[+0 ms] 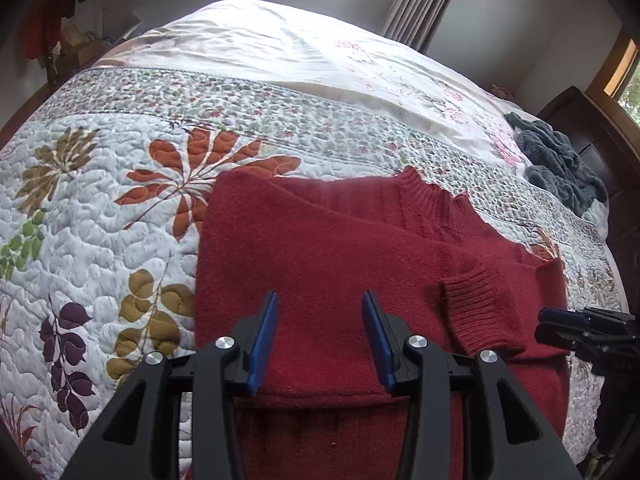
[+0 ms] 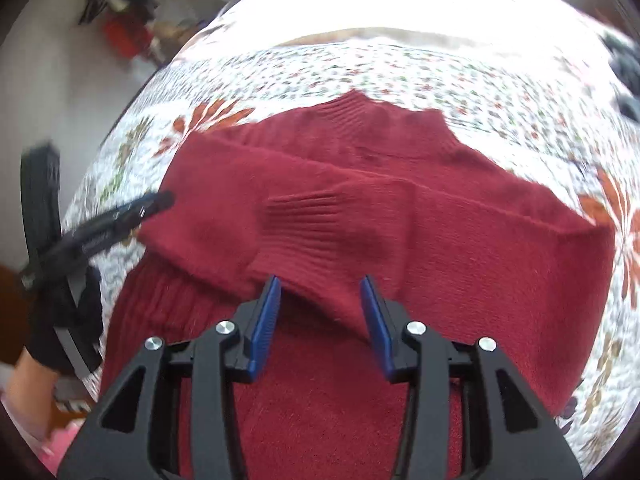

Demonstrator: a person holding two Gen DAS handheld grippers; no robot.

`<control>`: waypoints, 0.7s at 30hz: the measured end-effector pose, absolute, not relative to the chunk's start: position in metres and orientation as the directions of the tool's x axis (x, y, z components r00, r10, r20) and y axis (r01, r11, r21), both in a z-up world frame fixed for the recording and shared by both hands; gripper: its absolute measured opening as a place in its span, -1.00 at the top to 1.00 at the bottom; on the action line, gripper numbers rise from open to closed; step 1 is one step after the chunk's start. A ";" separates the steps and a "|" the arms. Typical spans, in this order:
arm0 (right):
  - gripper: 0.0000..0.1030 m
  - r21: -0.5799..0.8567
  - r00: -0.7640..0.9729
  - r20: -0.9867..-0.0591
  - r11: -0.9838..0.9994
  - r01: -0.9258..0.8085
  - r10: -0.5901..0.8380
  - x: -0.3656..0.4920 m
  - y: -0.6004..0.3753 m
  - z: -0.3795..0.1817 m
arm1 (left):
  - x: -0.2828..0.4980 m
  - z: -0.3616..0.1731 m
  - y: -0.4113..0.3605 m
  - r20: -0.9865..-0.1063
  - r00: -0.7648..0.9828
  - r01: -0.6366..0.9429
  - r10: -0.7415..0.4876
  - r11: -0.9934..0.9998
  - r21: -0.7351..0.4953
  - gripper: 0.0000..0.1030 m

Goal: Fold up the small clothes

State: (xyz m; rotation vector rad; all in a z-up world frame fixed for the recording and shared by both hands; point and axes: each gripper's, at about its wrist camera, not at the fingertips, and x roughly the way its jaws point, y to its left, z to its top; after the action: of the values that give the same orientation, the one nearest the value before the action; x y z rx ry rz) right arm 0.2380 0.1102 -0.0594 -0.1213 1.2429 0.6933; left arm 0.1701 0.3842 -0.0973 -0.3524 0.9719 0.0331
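Red knit sweater (image 1: 320, 248) lies on the quilt (image 1: 100, 200) under both tongs, sleeves already crossed over its chest. Left gripper (image 1: 320, 336) gapes empty; right gripper (image 2: 320, 320), also wide, straddles a cuff (image 2: 312, 220). Folding the body remains.

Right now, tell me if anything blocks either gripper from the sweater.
Nothing visible does. The left gripper and right gripper hang open directly over the red sweater, with only its own folded-in sleeve lying on top.
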 end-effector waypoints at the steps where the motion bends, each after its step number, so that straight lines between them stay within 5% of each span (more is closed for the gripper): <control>1: 0.18 0.247 0.149 -0.906 0.781 -0.574 0.396 0.234 0.119 -0.062 | 0.172 -0.098 0.381 -0.814 0.566 -0.179 -0.132 0.944 -0.278 0.15; 11: 0.11 0.123 0.123 -0.956 0.743 -0.657 0.267 0.234 0.167 -0.103 | 0.192 -0.142 0.385 -0.857 0.490 -0.242 -0.158 0.920 -0.308 0.15; 13: 0.36 0.130 0.128 -0.952 0.746 -0.653 0.278 0.236 0.166 -0.104 | 0.192 -0.144 0.384 -0.860 0.488 -0.235 -0.152 0.926 -0.297 0.15; 14: 0.70 0.131 0.137 -0.950 0.754 -0.644 0.282 0.237 0.163 -0.101 | 0.193 -0.144 0.383 -0.861 0.487 -0.230 -0.147 0.929 -0.289 0.15; 21: 0.82 0.444 0.111 -0.852 0.819 -0.364 0.511 0.261 0.087 -0.088 | 0.191 -0.146 0.380 -0.858 0.495 -0.209 -0.139 0.939 -0.273 0.15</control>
State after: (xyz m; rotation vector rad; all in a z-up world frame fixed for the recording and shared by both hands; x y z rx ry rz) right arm 0.2614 0.0867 -0.0881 0.1349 1.3110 0.6457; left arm 0.1913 0.3801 -0.1457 -0.3657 1.0592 0.0434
